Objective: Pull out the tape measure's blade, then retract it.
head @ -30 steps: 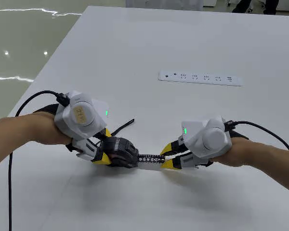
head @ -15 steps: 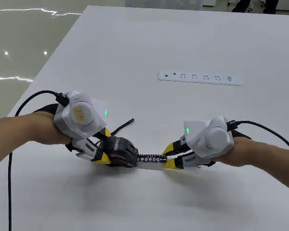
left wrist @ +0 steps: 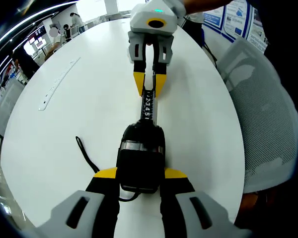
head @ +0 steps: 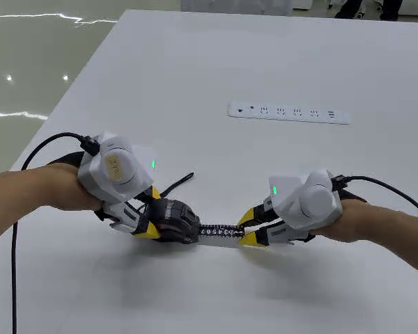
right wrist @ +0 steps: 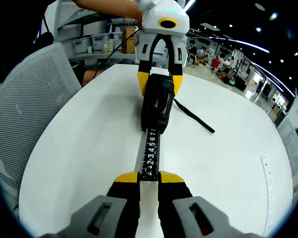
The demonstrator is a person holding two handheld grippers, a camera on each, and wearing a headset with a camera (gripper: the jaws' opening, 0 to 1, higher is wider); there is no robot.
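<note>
1. The tape measure [head: 173, 220] lies low on the white counter [head: 265, 56], in the lower middle of the head view. It is a black case between the two grippers.
2. The left gripper [head: 152, 211], held in a hand [head: 63, 184] at the lower left of the frame, has its yellow-tipped jaws pressed on the two sides of the case. In the left gripper view the case [left wrist: 141, 158] sits clamped between that gripper's [left wrist: 140, 174] jaws at the bottom centre.
3. A short run of blade [head: 219, 228] with black numerals is out of the case and reaches to the right in the head view, as far as the right gripper [head: 245, 228].
4. The right gripper's jaws are pinching the free end of the blade. In the right gripper view the blade [right wrist: 150, 153] runs up from that gripper [right wrist: 149, 177] to the case [right wrist: 158, 104]. The left gripper [right wrist: 159, 82] is above it, at the top centre.
5. In the left gripper view the blade [left wrist: 147, 106] leads up to the right gripper [left wrist: 149, 84], in the upper middle.
6. A thin black strap [head: 177, 183] trails from the case toward the upper right and lies flat on the counter.
7. A white power strip [head: 289, 112] lies well apart, in the upper right middle of the head view.
8. A grey mesh chair [left wrist: 258, 114] stands beside the counter, at the right of the left gripper view.
</note>
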